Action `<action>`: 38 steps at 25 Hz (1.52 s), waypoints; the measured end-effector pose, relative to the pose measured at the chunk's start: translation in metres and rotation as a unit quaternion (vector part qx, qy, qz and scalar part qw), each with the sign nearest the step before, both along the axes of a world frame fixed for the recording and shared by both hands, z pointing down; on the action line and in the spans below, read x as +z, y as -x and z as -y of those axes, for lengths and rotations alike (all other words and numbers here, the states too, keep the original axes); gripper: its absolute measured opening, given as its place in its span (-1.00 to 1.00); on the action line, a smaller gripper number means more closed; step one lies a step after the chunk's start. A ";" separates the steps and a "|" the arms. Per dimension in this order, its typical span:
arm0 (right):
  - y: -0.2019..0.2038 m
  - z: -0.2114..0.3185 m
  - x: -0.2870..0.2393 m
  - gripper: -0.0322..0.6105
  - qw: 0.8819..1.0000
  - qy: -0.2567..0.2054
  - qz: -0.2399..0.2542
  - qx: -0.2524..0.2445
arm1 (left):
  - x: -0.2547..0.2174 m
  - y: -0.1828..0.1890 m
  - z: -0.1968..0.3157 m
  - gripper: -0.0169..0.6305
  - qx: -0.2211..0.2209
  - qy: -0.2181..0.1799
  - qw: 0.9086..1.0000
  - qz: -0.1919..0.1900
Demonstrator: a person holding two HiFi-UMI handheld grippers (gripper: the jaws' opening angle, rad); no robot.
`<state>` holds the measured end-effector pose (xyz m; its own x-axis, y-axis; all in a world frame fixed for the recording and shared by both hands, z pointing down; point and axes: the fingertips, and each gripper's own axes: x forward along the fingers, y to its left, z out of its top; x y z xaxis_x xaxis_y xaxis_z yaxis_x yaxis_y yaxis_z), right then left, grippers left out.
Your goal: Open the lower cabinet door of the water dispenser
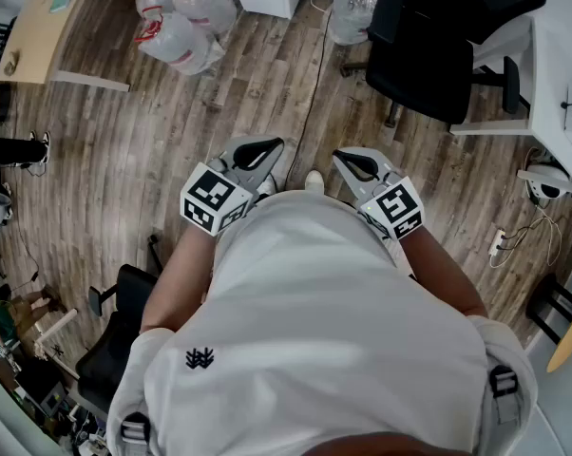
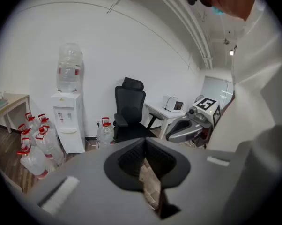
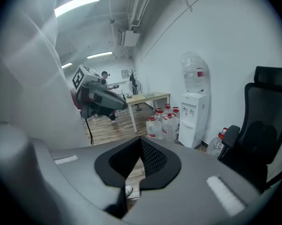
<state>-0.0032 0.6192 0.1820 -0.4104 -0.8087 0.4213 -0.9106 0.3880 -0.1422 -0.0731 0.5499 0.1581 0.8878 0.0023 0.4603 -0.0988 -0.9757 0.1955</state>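
Ahead, boxy white water dispenser (image 2: 68, 121); grainy wood-plank floor (image 1: 219, 112).

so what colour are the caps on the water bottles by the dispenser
Red caps, beside the white dispenser; the left gripper view shows them best.

Right gripper (image 3: 140, 142) with fingers (image 3: 154, 159) closed and empty, water dispenser (image 3: 193, 118) against the wall, bottles (image 3: 160, 124) on the floor beside it, black chair (image 3: 265, 130) at right.
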 end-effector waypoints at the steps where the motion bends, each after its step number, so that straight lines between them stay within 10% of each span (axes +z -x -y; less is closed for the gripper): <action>1: 0.002 -0.002 0.001 -0.90 1.000 0.001 0.000 -0.004 | 0.000 0.003 -0.002 -0.77 -0.003 0.000 1.000 0.001; 15: 0.022 0.035 0.011 -0.89 1.000 0.005 0.027 -0.013 | 0.005 0.034 0.025 -0.77 -0.029 0.002 1.000 -0.006; 38: 0.086 0.307 0.029 -0.80 0.991 0.063 -0.019 0.115 | 0.024 0.105 0.328 -0.76 0.071 0.002 0.997 -0.021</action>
<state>-0.0896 0.3125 0.2107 -0.2020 -0.8197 0.5360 -0.9788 0.1501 -0.1392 -0.1783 0.2216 0.1819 0.8971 0.1307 0.4222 0.0482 -0.9785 0.2005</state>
